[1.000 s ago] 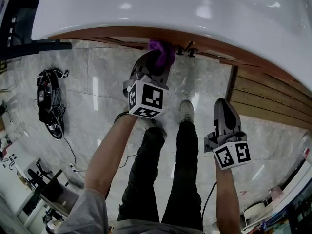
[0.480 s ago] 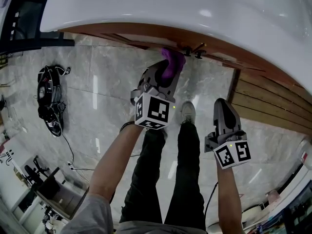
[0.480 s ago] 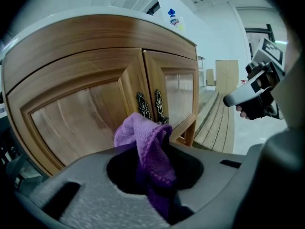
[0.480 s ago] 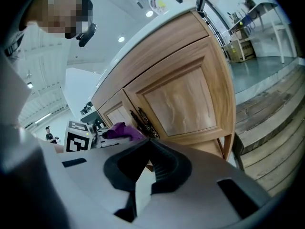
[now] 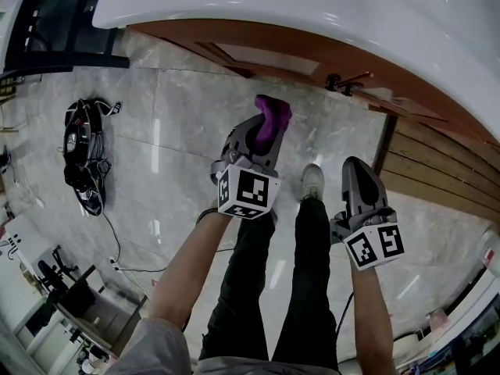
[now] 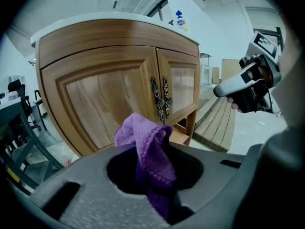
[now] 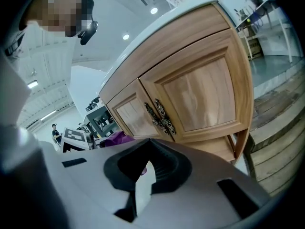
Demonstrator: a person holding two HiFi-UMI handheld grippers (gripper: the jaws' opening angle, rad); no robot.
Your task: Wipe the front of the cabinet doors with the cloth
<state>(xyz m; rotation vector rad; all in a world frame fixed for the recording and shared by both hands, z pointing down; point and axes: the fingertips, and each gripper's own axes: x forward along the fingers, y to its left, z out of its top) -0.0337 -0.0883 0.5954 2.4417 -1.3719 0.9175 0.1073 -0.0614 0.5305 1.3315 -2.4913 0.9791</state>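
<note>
The left gripper [image 5: 262, 135] is pinching a purple cloth [image 6: 150, 151] between its jaws, and the cloth is bunching up above them in a loose fold and trailing down into the gap. The right gripper [image 5: 357, 174] is hanging beside it with its jaws drawn almost together on nothing, only a thin slit showing between them in the right gripper view. In the left gripper view the cloth is standing clear of the wooden cabinet doors [image 6: 107, 104], facing the left-hand panel and the pair of ornate metal handles [image 6: 162, 99] at the centre seam; floor is showing between cloth and wood in the head view, under the white countertop [image 5: 312, 14]. So the wiping is, by my reading, sitting between strokes or at an approach, with no contact being made right now. The next move is calling for carrying the cloth forward until its fold is pressing flat on a panel, then sweeping across while keeping the loose end from snagging on the handles
</note>
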